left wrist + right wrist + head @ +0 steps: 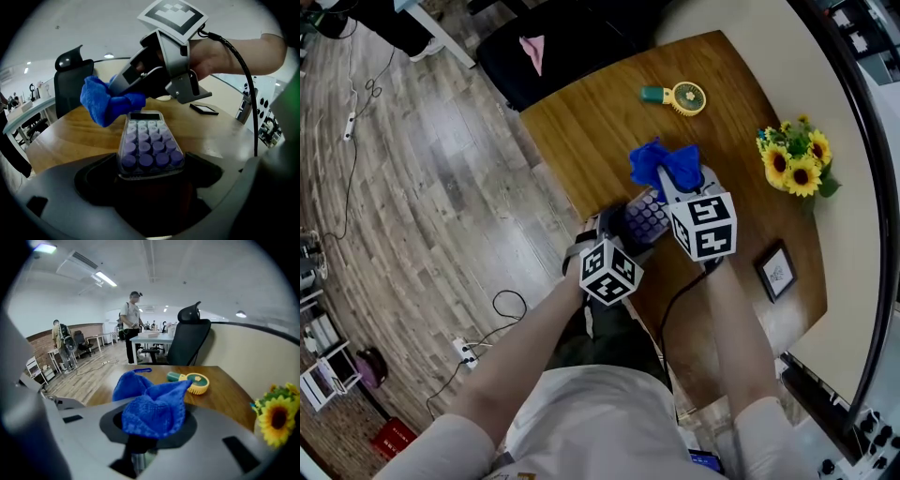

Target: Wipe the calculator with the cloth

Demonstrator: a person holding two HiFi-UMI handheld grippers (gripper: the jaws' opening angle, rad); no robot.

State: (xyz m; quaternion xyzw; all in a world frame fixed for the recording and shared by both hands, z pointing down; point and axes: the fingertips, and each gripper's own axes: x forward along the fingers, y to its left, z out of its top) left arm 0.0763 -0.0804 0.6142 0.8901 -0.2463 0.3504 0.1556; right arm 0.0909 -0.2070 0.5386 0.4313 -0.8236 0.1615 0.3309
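My left gripper [619, 230] is shut on the near end of a calculator [147, 143] with purple and white round keys, holding it above the wooden table [609, 112]. In the head view the calculator [645, 216] shows between the two grippers. My right gripper [667, 180] is shut on a bunched blue cloth [661, 164], which hangs at the calculator's far end by its display. The cloth [105, 101] touches the calculator's top left corner in the left gripper view. The cloth [152, 408] fills the jaws in the right gripper view.
A yellow and green hand fan [678, 96] lies at the table's far side. Sunflowers [795, 161] stand at the right edge, and a small black picture frame [776, 272] lies nearer. A black office chair [553, 47] stands beyond the table. People stand far off [132, 324].
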